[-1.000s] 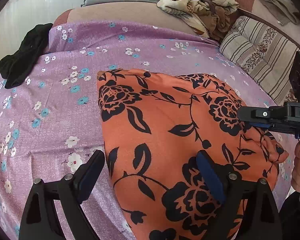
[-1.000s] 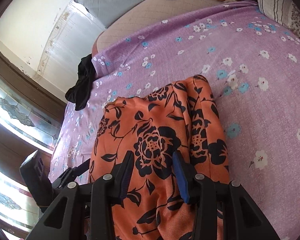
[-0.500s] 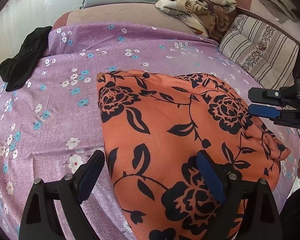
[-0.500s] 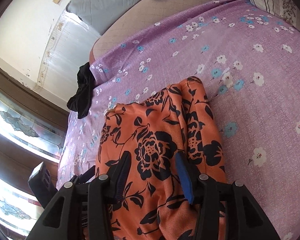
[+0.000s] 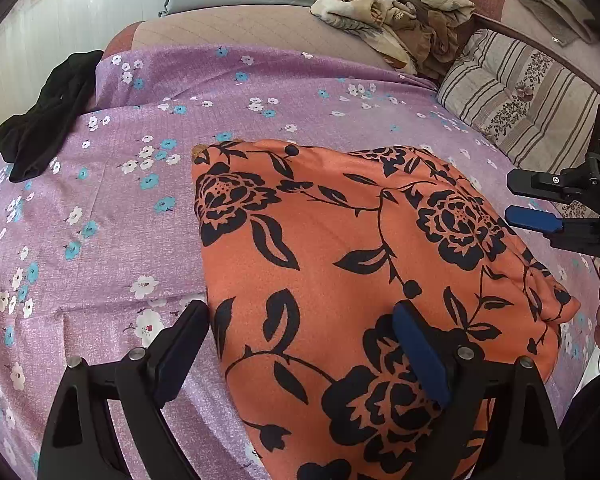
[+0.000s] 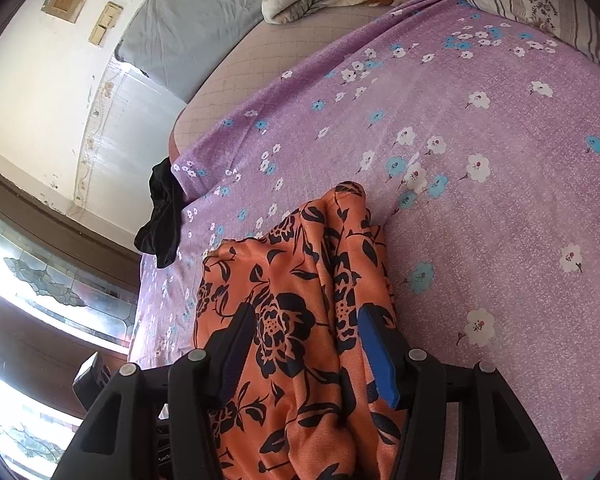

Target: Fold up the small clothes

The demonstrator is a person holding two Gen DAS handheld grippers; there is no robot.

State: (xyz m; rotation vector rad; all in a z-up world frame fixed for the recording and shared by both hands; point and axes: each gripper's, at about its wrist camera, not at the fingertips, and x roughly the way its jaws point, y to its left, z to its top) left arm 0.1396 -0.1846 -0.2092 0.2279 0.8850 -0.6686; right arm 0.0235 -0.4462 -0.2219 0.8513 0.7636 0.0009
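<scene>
1. Orange floral garment (image 5: 340, 264) lies on my bed's purple sheet (image 5: 148, 208).
2. My left claw (image 5: 300, 344) hangs wide apart over its near edge.
3. My right claw (image 6: 304, 344) is apart too, gripping nothing.

Both views are bright with daylight. In the right wrist view the light enters through the stained-glass window (image 6: 40, 288), which is blown out to white glare below its brown frame. The purple bedsheet (image 5: 148, 208) is evenly lit, its shadows soft and shallow (mainly in folds). Focus is sharp at centre. Heavy fisheye bending curves everything away from the window, and black vignetting rings each frame's corners.
</scene>
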